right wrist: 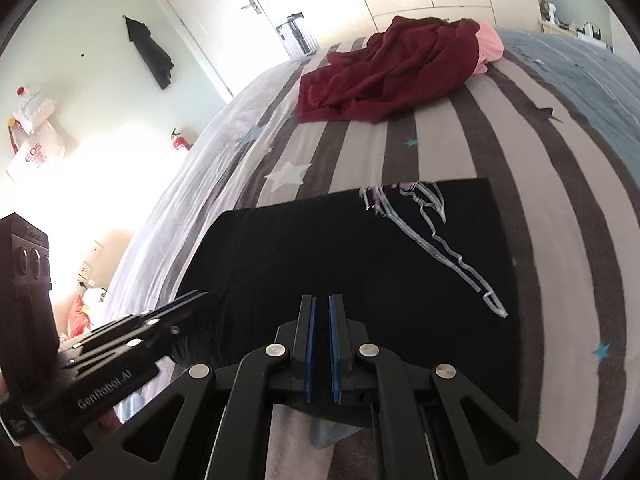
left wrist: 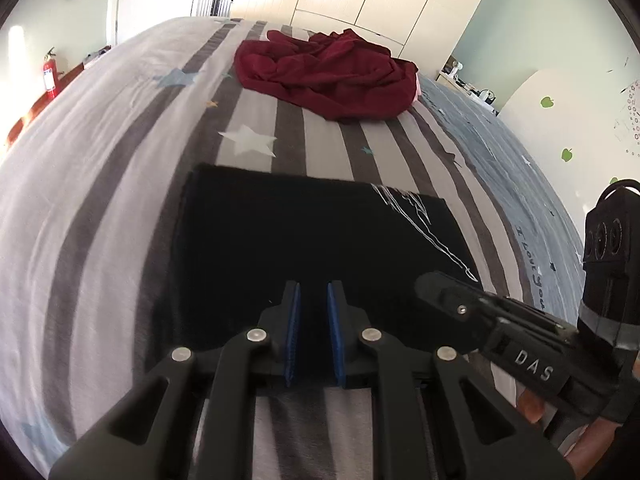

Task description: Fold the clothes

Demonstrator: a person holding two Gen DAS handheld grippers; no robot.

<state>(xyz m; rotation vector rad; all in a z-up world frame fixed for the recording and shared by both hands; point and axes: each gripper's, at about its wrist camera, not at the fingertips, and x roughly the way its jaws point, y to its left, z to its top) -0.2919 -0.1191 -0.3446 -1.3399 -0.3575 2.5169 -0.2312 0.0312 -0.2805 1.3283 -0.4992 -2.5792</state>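
Left wrist: we see the black shirt folded flat on the striped bed, long axis running left-right, near edge under our left gripper; jaws nearly closed, nothing visibly pinched. Red clothes lie well beyond.

Right wrist: right gripper likewise nearly closed over the shirt, apparently empty.
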